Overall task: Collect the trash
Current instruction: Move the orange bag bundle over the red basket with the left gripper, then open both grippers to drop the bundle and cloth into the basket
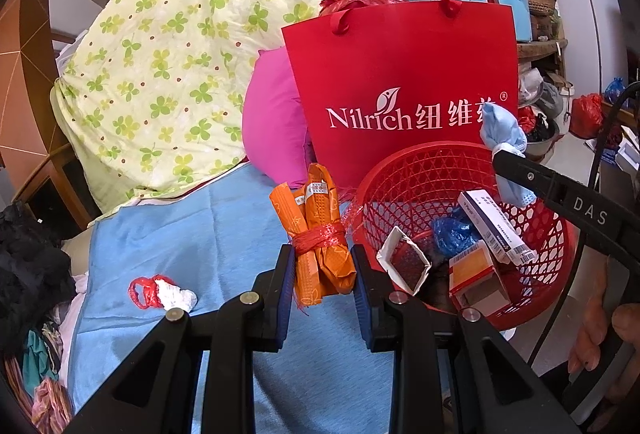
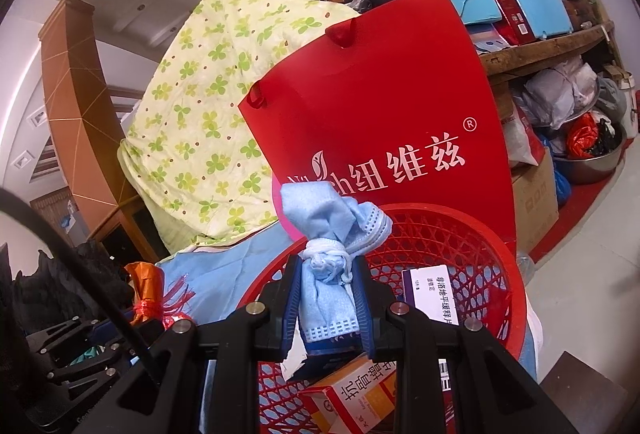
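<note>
Both hand-held grippers are clenching trash: the left hand-held gripper is grasping an orange wrapper bundle tied with red string, just left of the red mesh basket, while the right hand-held gripper is gripping a knotted blue face mask over that basket's near rim.

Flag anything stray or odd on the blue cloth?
One stray: a crumpled white wad with red plastic lies on the blue cloth, outside the red basket. Both claws already hold other trash.

A red paper bag stands beside a clover-print quilt.
</note>
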Motion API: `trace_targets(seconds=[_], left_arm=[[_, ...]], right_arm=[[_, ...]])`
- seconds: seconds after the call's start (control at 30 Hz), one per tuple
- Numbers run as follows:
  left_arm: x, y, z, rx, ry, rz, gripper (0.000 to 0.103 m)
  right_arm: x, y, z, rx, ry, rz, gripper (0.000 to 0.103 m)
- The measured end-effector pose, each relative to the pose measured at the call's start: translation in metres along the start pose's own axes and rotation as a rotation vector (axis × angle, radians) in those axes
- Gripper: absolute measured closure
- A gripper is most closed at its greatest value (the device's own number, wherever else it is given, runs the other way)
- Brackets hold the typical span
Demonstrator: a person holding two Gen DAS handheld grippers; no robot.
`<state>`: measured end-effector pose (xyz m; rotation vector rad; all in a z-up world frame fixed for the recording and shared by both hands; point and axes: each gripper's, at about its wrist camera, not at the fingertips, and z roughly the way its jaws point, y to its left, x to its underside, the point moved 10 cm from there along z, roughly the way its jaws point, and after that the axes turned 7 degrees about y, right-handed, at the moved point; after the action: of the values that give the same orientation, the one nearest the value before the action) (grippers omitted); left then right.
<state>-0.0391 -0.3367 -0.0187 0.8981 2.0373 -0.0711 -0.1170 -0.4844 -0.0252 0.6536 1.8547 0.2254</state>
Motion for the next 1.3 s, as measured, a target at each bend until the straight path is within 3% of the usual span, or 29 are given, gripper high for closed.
trace_targets(seconds=[0.93,1.3], left_arm=[[-0.003,-0.03,0.019,0.072,0.034,0.029,0.073],[-0.003,-0.051,0.024,0.259,0.065,-0.007,0.073]], right_arm=[[-0.001,-0.027,-0.003,0.039,0.009,0.075,0.076],[-0.002,-0.052,-0.007,0.073,0.004,0.129,0.076]])
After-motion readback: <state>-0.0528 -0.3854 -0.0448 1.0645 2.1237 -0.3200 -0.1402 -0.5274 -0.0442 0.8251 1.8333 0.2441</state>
